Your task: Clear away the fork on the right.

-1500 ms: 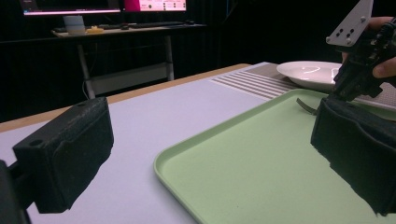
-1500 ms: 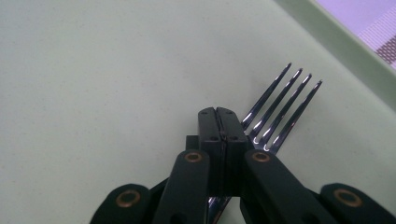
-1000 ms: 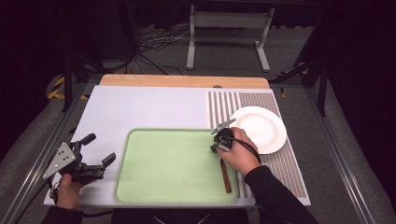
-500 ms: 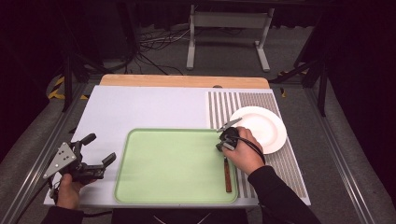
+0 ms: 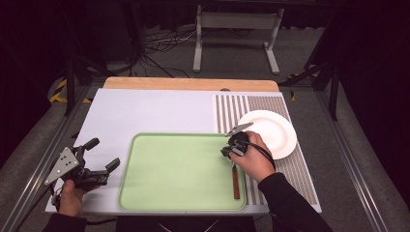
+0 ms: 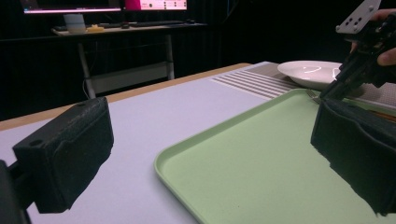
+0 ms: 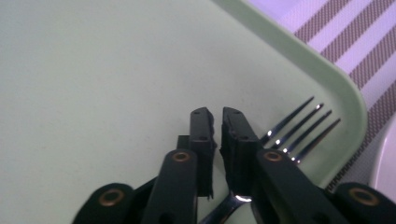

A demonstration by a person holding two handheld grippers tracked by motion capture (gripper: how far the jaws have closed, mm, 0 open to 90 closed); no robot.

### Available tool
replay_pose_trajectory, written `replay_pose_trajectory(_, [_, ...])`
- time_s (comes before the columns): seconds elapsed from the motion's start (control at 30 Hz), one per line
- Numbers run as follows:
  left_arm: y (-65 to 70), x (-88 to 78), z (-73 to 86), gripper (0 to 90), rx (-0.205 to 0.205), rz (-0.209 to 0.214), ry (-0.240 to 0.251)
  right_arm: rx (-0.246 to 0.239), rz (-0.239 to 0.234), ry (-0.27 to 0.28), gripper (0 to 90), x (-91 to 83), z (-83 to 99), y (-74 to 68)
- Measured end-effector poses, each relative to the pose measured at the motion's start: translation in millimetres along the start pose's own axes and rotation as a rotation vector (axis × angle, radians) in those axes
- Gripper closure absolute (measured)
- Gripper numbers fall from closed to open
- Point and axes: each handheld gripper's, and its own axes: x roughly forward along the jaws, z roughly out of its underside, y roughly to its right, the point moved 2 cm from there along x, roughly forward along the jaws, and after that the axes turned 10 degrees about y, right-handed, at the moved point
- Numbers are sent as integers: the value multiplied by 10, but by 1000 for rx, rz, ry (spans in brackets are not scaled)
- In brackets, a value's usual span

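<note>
A fork with a brown wooden handle (image 5: 235,181) lies along the right rim of the green tray (image 5: 145,193), and its steel tines (image 7: 299,130) rest on the tray floor. My right gripper (image 5: 227,151) points down at the fork's neck. Its jaws have just been opening: in the right gripper view (image 7: 218,135) a narrow gap shows between the pads, with the fork's neck low beside the right jaw. My left gripper (image 5: 103,154) is held open at the table's front left with nothing between its jaws, as the left gripper view (image 6: 210,154) also shows.
A white plate (image 5: 270,133) sits on the striped mat (image 5: 300,169) right of the tray, close behind my right hand. The white table top (image 5: 145,111) stretches left and behind the tray. A wooden board edge (image 5: 188,83) runs along the far side.
My right hand has edged slightly to the right over the fork's neck. The left gripper and the fork's handle have stayed where they were.
</note>
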Motion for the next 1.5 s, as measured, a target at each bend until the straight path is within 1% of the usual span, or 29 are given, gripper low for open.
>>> replay_pose_trajectory(0.03, [1,1,0,0,-1,0,1,-4,-6,22,725,-24,-14,-9])
replay_pose_trajectory(0.07, [1,-1,-1,0,0,1,-1,-14,-18,48,655,-49,-30,-18])
replay_pose_trajectory(0.1, [1,-1,0,1,0,0,1,-24,-37,82,582,-76,-44,-28])
replay_pose_trajectory(0.17, [1,-2,-1,1,-1,0,2,-42,-66,145,479,-146,-58,-43])
replay_pose_trajectory(0.2, [-1,-1,-1,0,1,1,2,-40,-71,177,420,-186,-60,-51])
replay_pose_trajectory(0.27, [1,2,0,0,-2,0,3,-56,-83,247,327,-272,-56,-55])
replay_pose_trajectory(0.37, [5,2,1,1,0,2,-2,-90,-81,329,239,-412,-31,-37])
replay_pose_trajectory(0.43, [6,4,0,0,0,1,-2,-94,-82,381,221,-520,3,-8])
replay_pose_trajectory(0.5, [9,7,1,1,0,3,-4,-105,-90,420,204,-600,34,12])
replay_pose_trajectory(0.53, [9,7,1,1,0,3,-4,-105,-90,420,204,-600,34,12])
replay_pose_trajectory(0.6, [11,9,2,0,-1,2,-1,-126,-89,466,179,-693,80,43])
replay_pose_trajectory(0.63, [10,11,3,1,1,2,0,-117,-96,501,172,-760,130,76])
replay_pose_trajectory(0.7, [9,10,4,1,2,1,-2,-107,-98,527,161,-813,181,115])
replay_pose_trajectory(0.87, [6,8,4,1,3,-1,-4,-98,-96,560,156,-906,289,188])
replay_pose_trajectory(0.97, [8,9,3,1,4,-1,-2,-104,-103,586,154,-954,352,228])
replay_pose_trajectory(1.0, [8,9,3,0,4,-1,-2,-108,-101,597,149,-971,375,244])
replay_pose_trajectory(1.1, [6,6,2,1,2,-2,-2,-101,-95,629,143,-1018,445,287])
replay_pose_trajectory(1.17, [7,7,2,1,2,-3,0,-99,-93,641,137,-1039,486,306])
replay_pose_trajectory(1.27, [8,6,2,0,1,-4,1,-111,-84,664,138,-1085,546,326])
replay_pose_trajectory(1.4, [5,1,-1,1,5,-6,0,-96,-76,714,137,-1127,609,354])
replay_pose_trajectory(1.5, [6,2,0,1,4,-7,1,-83,-69,731,137,-1143,675,374])
